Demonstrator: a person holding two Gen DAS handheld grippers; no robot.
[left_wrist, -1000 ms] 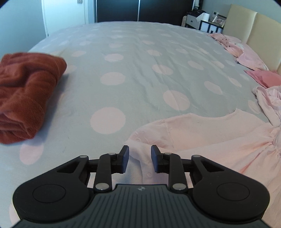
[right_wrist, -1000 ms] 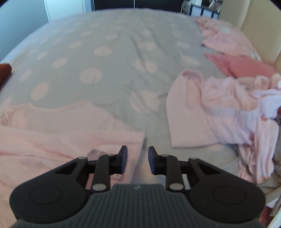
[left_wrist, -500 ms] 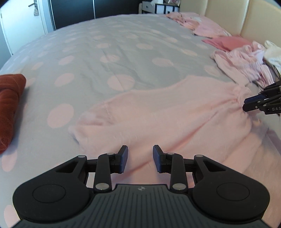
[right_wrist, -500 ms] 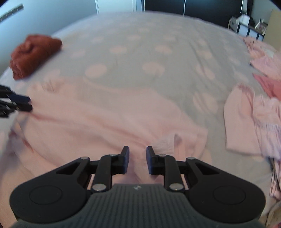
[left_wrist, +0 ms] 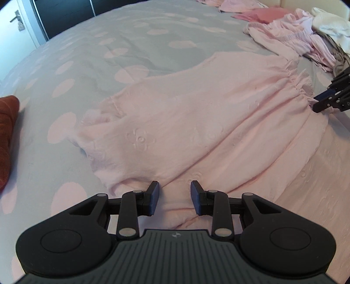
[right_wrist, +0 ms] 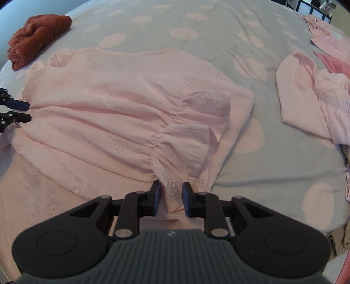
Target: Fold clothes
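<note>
Pink garment is spread along the bed's near edge. Left gripper is opening, unclenched over the fabric; right gripper is parted, a fold between its jaws, grip unclear.

Matte black claw, silver rivets, seemingly bluish pads.

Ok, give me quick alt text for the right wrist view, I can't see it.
The right gripper straddles a gathered fold of the pale pink garment spread on the spotted grey bedcover, jaws apart. The left gripper shows at the garment's far edge.
</note>
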